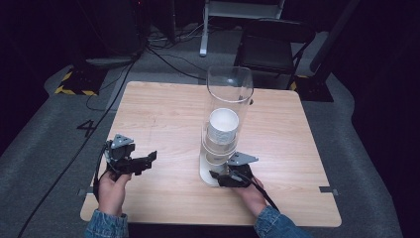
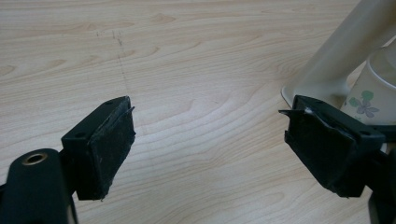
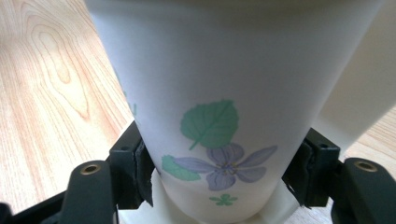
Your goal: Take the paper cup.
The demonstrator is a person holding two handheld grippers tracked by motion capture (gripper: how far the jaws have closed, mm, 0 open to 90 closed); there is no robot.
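Worktop (image 1: 163,114) of pale wood carries your tall clear plastic dispenser tube (image 1: 229,94); beneath it, right tongs (image 3: 222,175) clamp the floral white paper cup (image 3: 224,93) low down. Thin and crushable, so squeeze gently. Left tongs (image 2: 210,144) gape empty.

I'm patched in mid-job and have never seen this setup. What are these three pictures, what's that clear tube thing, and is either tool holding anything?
No robot arm here: a person holds a two-jaw gripper in each hand at a wooden table. The high view looks down from above the person. The other two come from cameras riding on each gripper, looking along its black jaws.

On the table stands a cup dispenser: a clear tube on a cream stand, with a stack of paper cups inside.

The right gripper is shut on the bottom paper cup, the flower-printed one, its pads pressing both sides near the base. The left gripper is open and holds nothing, above bare table off to the left.
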